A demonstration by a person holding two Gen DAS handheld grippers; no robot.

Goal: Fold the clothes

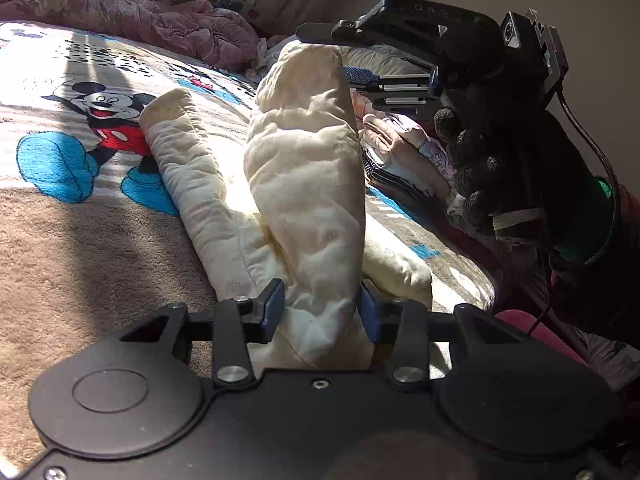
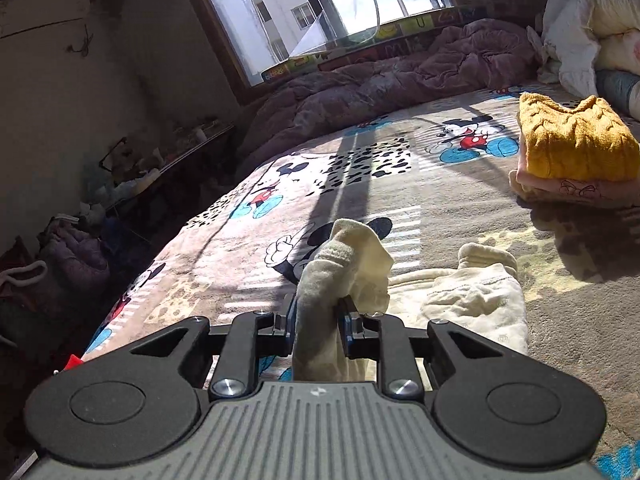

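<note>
Cloth sits bunched between my left gripper [image 1: 320, 312] pads: I have the cream garment [image 1: 304, 184] clamped there, one leg lifted off the Mickey Mouse blanket [image 1: 80, 128]. Farther along, my right gripper [image 2: 316, 328] grips that leg's far end, and beyond lies a yellow knit sweater [image 2: 572, 144] on folded clothes.

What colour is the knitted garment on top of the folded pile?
Mustard yellow: the cable-knit sweater, clearest in the right wrist view.
</note>
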